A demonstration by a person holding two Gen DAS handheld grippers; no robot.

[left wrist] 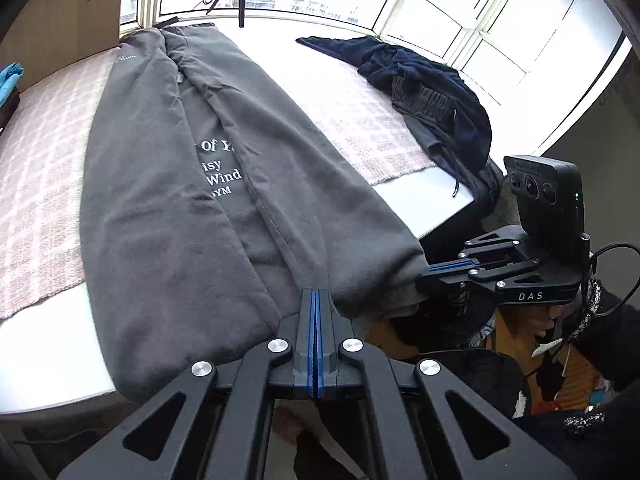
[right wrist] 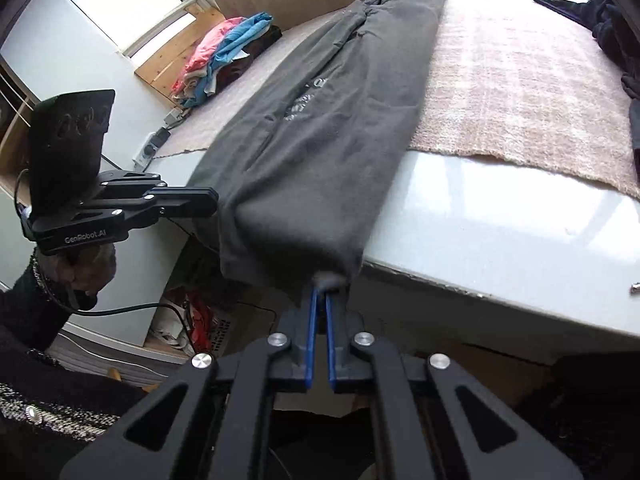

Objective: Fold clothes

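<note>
So there's a long grey garment (left wrist: 192, 184) with white lettering, folded lengthwise into a narrow strip and stretched out across a pinkish rug (left wrist: 44, 184) on a white table (right wrist: 500, 232). Its near end hangs a bit over the table's front edge.

The left gripper (left wrist: 316, 296) is at that near end — blue pads pressed together, and in the right wrist view its tips meet the left side of the fabric, so it looks clamped on the cloth, though I can't see the pinch itself. The right gripper (right wrist: 322, 292) has a bunched bit of the hem wedged between its fingers, pinched at the tips — definitely gripping the right corner.

Off to the right there's a dark navy garment (left wrist: 432, 84) lying crumpled, and a pile of pink and blue clothes (right wrist: 228, 52) sits at the far left.
</note>
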